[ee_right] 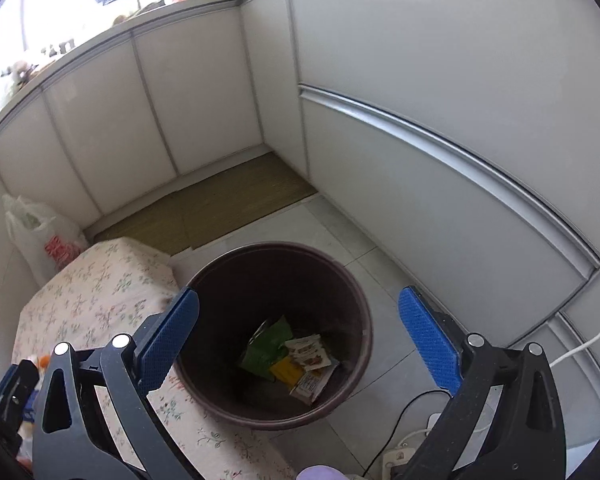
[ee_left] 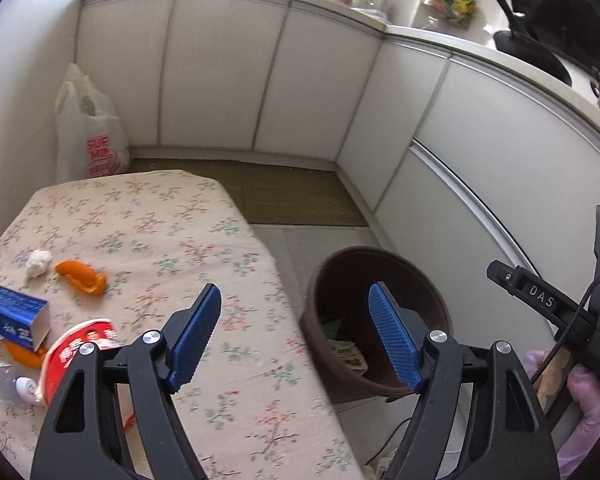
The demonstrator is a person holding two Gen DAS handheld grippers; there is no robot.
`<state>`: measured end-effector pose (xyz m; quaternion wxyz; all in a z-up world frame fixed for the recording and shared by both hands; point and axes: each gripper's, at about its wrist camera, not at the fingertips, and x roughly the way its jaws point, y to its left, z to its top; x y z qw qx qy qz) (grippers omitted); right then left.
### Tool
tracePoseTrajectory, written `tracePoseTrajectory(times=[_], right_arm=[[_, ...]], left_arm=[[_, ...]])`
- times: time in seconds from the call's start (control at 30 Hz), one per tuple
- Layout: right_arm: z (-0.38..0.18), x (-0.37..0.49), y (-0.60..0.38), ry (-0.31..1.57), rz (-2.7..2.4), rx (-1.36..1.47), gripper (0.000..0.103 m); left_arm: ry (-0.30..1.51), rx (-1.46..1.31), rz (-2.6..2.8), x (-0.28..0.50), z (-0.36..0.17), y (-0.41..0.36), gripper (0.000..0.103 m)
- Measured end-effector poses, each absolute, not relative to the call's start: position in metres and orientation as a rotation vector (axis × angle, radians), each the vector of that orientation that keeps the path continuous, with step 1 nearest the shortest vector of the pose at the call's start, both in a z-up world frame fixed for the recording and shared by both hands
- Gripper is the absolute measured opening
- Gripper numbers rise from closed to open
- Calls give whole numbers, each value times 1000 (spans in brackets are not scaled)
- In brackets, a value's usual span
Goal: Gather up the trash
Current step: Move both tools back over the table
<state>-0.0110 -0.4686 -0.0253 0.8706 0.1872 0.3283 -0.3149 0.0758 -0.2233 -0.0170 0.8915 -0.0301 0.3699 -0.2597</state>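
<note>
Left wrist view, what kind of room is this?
Probably a home kitchen: white cabinets under a worktop, a black wok up top, and a brown trash bin on the tiled floor.

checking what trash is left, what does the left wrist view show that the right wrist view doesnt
Only the left wrist view: the orange peel, crumpled white tissue, blue carton and red-and-white paper bowl lying on the table, plus the black pan on the counter.

Only the right wrist view: the green, yellow and white wrappers at the bin's bottom, seen clearly.

Both: the dark brown round bin, floral tablecloth, white plastic bag, and open, empty grippers.
</note>
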Motion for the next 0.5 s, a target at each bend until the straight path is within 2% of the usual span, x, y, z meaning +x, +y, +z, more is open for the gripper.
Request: tracePoseTrajectory(times=[0.23, 0.5], right_arm=[[-28, 40, -391, 756, -415, 248, 96], [-60, 93, -293, 934, -27, 291, 96]], left_arm=[[770, -176, -310, 99, -11, -94, 77], [865, -357, -121, 118, -18, 28, 77]])
